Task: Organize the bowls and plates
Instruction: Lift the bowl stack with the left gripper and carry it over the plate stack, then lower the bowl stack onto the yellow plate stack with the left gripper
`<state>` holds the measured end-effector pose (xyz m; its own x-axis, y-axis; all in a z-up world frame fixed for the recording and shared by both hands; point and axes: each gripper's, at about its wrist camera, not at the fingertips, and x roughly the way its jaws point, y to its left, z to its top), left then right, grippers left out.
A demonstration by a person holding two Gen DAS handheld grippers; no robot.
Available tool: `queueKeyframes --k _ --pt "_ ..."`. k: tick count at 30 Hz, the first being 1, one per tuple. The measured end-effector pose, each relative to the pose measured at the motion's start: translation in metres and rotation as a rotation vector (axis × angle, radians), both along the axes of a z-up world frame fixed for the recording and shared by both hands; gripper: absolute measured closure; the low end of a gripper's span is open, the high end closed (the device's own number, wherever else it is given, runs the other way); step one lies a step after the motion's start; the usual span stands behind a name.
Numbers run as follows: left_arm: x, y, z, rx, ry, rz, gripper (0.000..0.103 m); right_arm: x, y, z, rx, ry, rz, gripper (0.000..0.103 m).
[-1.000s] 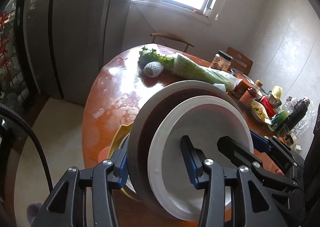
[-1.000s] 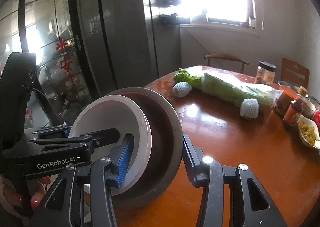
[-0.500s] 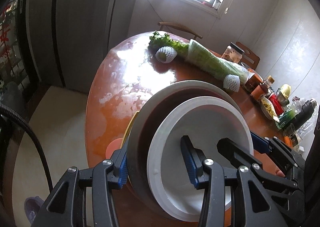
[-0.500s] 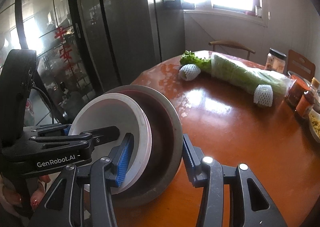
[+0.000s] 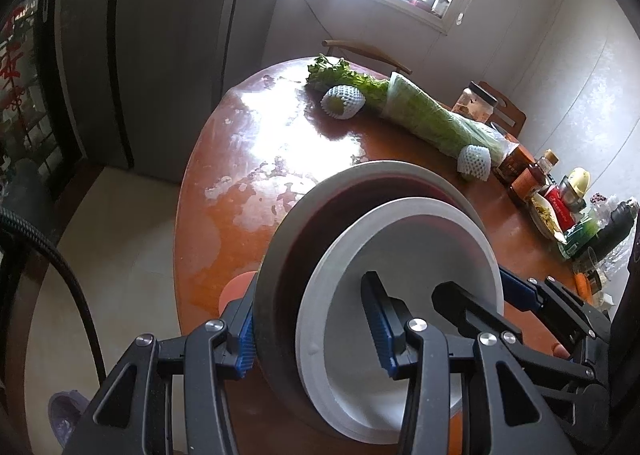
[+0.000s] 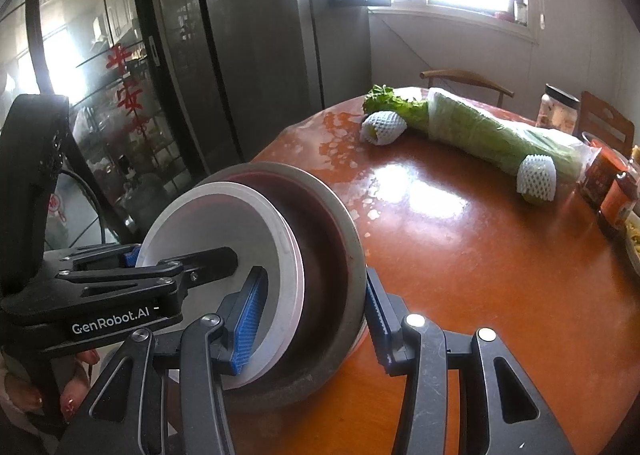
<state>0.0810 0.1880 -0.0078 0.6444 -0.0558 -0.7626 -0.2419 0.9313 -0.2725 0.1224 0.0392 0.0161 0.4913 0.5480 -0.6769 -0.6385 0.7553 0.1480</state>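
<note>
You hold a white bowl (image 5: 404, 279) nested in a brown bowl (image 5: 304, 239), tilted above the near edge of the round table (image 6: 480, 255). The left gripper (image 5: 312, 323) and right gripper (image 6: 312, 311) each clamp both rims from opposite sides. Treat the stack as rigid, breakable and slippery; grip at the rims

open tabletop (image 6: 460, 255) ahead, wrapped greens (image 6: 492, 135) beyond

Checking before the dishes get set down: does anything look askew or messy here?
Yes. The stacked dishes, a white plate nested in a dark bowl, are tilted nearly on edge, clamped by both the left claw and right claw. Pale blotches mark the table.
</note>
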Motion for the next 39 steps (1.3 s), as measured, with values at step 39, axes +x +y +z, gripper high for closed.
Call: queueKeyframes --k 39 --pt "0.005 0.002 -0.011 -0.009 0.014 -0.005 0.056 0.004 0.004 -0.008 -0.024 -0.014 -0.024 0.053"
